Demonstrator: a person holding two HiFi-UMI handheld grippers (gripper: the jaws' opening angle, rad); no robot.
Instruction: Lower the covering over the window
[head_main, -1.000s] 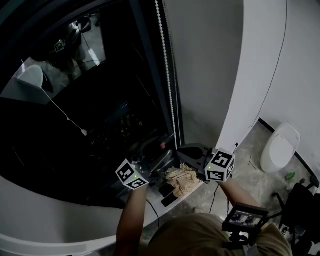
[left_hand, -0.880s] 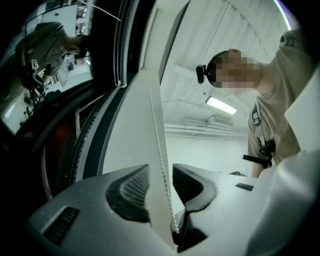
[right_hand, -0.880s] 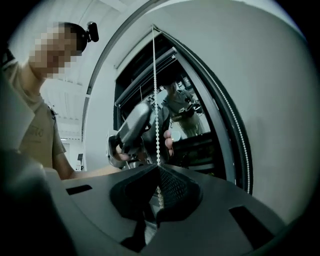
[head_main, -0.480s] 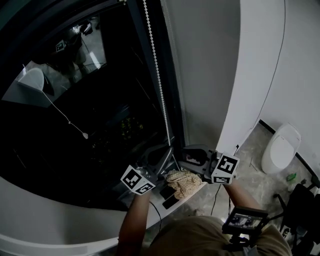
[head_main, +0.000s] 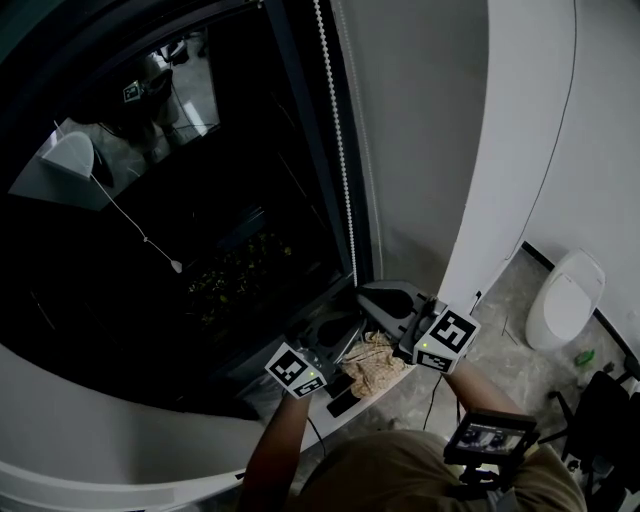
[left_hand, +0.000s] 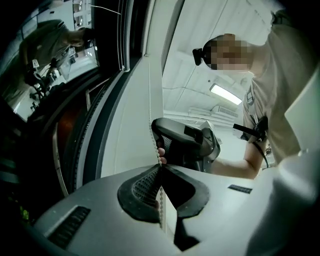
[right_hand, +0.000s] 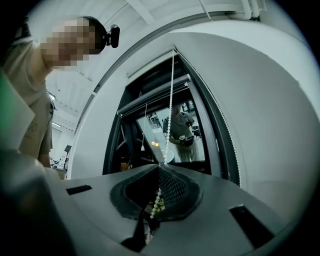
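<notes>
A white bead chain (head_main: 337, 140) hangs down the window frame's right side. My right gripper (head_main: 372, 297) has just closed and is shut on it; in the right gripper view the beads (right_hand: 171, 100) run into its jaws (right_hand: 159, 167). Just below, my left gripper (head_main: 338, 338) is shut on the same chain (left_hand: 151, 132), which enters its tips (left_hand: 161, 167). The right gripper (left_hand: 186, 142) shows close above in the left gripper view. The blind's bottom bar (right_hand: 152, 102) sits high in the dark window (head_main: 200, 200).
A crumpled cloth (head_main: 375, 362) and a dark phone (head_main: 345, 402) lie on the sill under the grippers. A thin cord with a white knob (head_main: 176, 266) hangs in front of the glass. A white bin (head_main: 565, 300) stands on the floor at right, near a cable (head_main: 550, 150) on the wall.
My left gripper has sunk along the chain toward the sill. The right gripper let go of the chain, rose a little and is shut on it again.
</notes>
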